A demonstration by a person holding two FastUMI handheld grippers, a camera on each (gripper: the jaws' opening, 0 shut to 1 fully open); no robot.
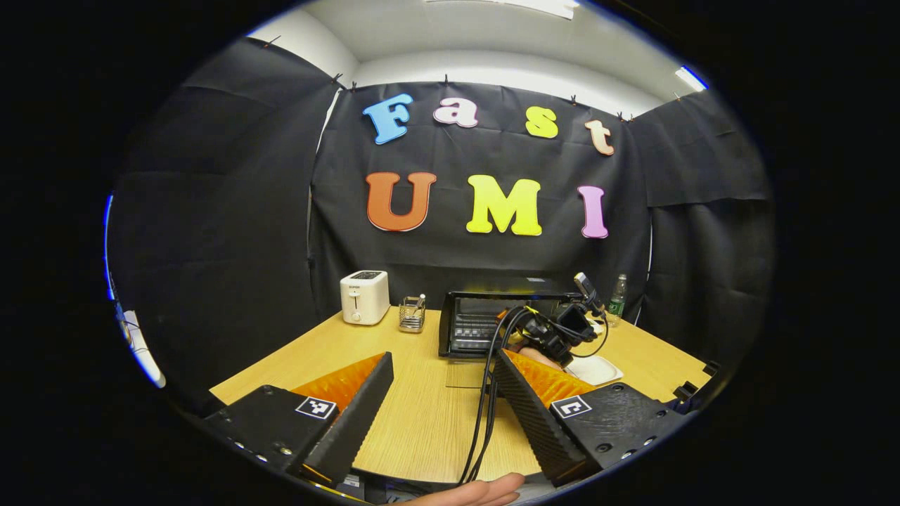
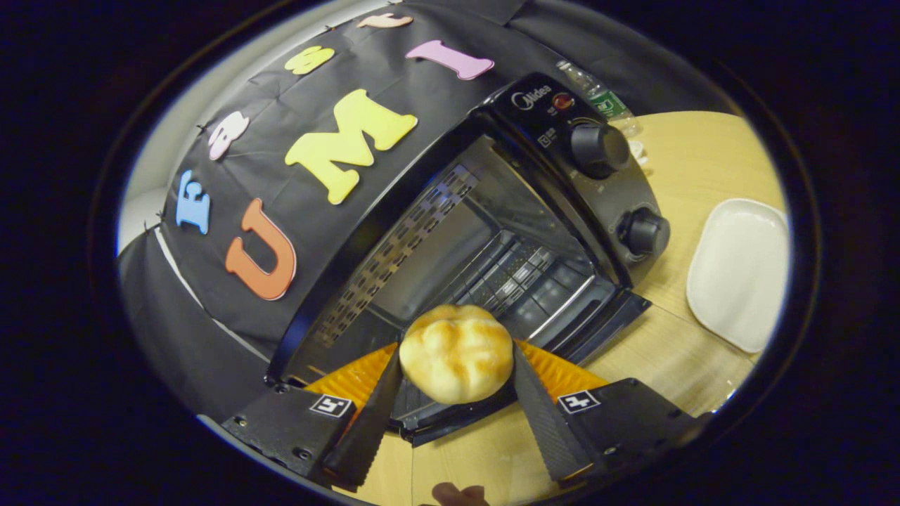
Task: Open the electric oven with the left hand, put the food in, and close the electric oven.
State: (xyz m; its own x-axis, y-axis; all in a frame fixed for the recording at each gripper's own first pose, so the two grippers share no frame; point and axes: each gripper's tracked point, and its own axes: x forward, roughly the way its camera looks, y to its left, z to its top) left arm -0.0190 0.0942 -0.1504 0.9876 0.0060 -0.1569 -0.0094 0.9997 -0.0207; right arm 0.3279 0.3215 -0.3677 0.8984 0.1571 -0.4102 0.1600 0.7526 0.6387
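The black electric oven [image 1: 478, 320] stands at the back of the table with its door [image 1: 466, 374] folded down flat. My left gripper [image 1: 443, 362] hangs open and empty over the table, well in front of the oven. A golden bread bun [image 2: 457, 362] is pinched between both fingers of my right gripper [image 2: 457, 350], just above the lowered door [image 2: 450, 422] at the mouth of the oven [image 2: 605, 190]. The wire rack [image 2: 520, 270] inside is bare. The right gripper's body [image 1: 562, 327], with a hand on it, sits close in front of the oven opening.
A white plate [image 2: 738, 270] [image 1: 594, 369] lies on the table right of the oven. A white toaster [image 1: 364, 296] and a wire holder [image 1: 412, 313] stand to the oven's left. A bottle [image 1: 617, 299] is behind at the right. Black cables [image 1: 485, 414] trail across the wooden table [image 1: 422, 422].
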